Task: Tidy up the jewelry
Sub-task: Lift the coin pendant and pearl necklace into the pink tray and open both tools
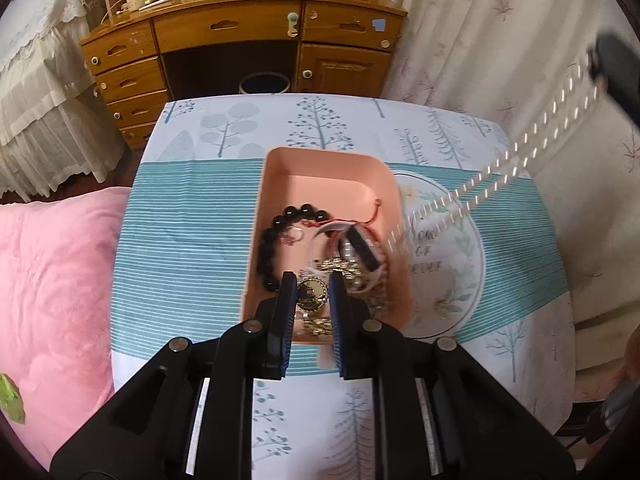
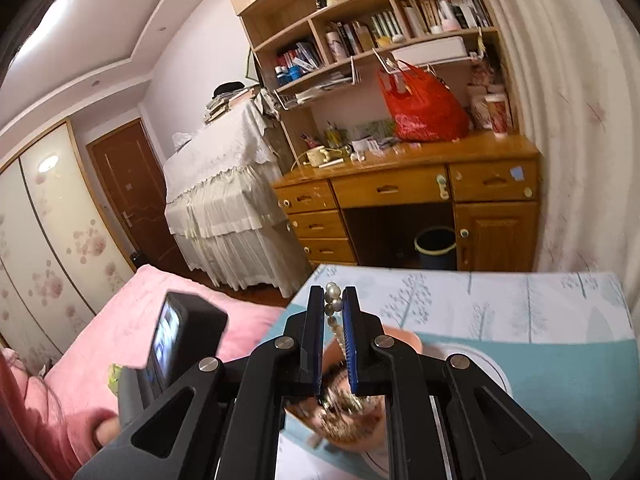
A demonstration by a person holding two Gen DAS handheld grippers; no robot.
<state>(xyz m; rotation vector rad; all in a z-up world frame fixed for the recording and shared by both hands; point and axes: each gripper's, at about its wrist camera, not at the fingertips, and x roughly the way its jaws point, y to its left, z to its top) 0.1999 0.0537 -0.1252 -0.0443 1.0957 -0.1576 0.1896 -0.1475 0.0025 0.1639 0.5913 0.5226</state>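
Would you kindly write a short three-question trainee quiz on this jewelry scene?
1. What does the right hand-held gripper hold?
2. True or false: the pink tray is empty.
3. The black bead bracelet lies in the tray's (a) left part, (b) right part?

Key
1. A pearl necklace, pinched in its jaws and strung up from the tray.
2. False; it holds a heap of jewelry.
3. a, as the left wrist view shows it.
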